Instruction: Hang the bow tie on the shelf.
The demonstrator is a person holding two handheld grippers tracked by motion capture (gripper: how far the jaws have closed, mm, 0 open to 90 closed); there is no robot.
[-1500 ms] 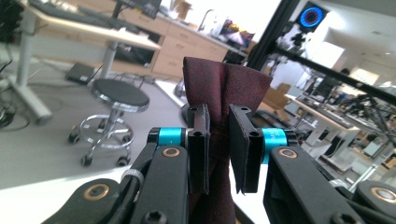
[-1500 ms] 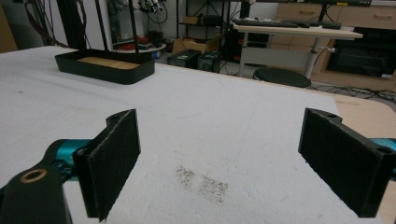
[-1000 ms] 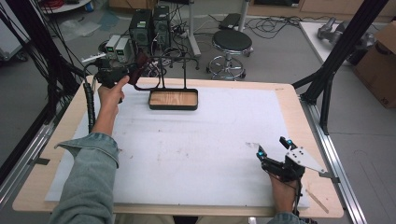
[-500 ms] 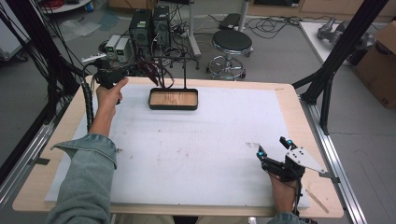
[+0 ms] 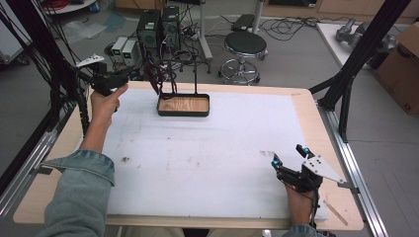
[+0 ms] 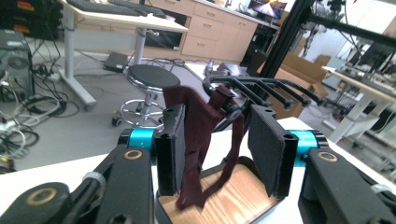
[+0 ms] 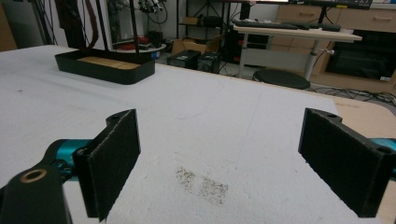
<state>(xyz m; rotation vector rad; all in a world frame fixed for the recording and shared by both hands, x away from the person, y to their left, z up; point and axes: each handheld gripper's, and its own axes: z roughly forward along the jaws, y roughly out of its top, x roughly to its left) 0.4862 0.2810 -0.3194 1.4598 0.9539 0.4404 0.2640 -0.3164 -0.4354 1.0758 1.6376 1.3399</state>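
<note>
A dark red strap (image 6: 201,135) hangs over the black rack (image 5: 170,66) that rises from a wooden-floored tray (image 5: 183,105) near the far edge of the desk (image 5: 306,106), left of its middle. The strap's long axis runs up and down: it is draped over one of the rack's arms, and its loose ends dangle toward the tray floor.

The left claw (image 6: 219,154), held out beyond the desk's far left corner, points at the rack. Its jaws have just been opening; they now stand partly apart with the strap hanging between them, close to one pad (image 6: 175,154) and clear of the other. Whether it touches the near pad cannot be told.

The rack's arms fan out just behind the strap. Past the far edge stand a stool (image 5: 244,47), computer cases and tangled cables.

The right claw (image 5: 290,159) rests near the desk's near right corner, jaws spread wide and empty, beside a dark smudge (image 7: 203,184) on the white cover.
</note>
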